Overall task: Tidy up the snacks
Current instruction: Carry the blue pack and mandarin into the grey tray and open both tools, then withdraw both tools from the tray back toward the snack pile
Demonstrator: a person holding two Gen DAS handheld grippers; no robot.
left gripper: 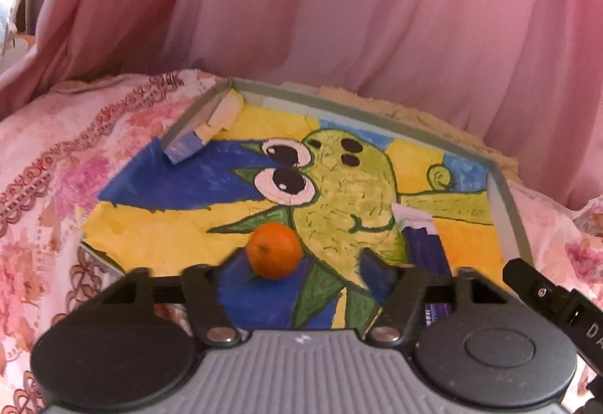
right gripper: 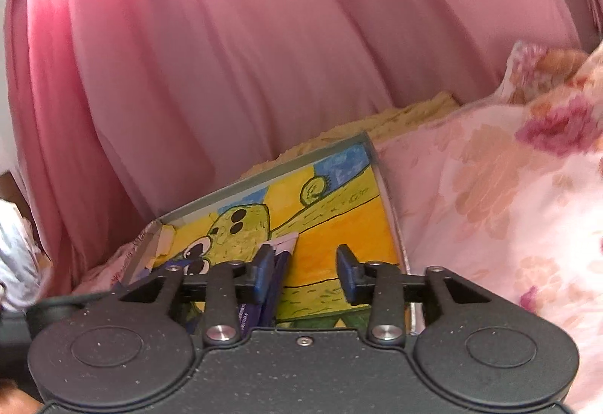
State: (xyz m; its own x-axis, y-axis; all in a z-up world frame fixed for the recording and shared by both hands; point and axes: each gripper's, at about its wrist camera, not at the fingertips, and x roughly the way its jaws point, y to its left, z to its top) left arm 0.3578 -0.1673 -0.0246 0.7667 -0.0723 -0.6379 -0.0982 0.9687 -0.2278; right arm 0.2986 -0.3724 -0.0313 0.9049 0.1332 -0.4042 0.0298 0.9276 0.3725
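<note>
Left wrist view: an orange [left gripper: 274, 250] rests on the painted floor of a shallow tray [left gripper: 501, 187], between the spread, empty fingers of the left gripper [left gripper: 301, 269]. A purple snack packet [left gripper: 424, 244] lies just beside the open, empty right gripper [right gripper: 306, 272], against its left finger. Pink curtains [right gripper: 264, 55] hang behind.

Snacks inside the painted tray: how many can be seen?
2. An orange lies near the tray's front middle; a purple packet lies to its right. The hand-held grippers could hide more.
</note>
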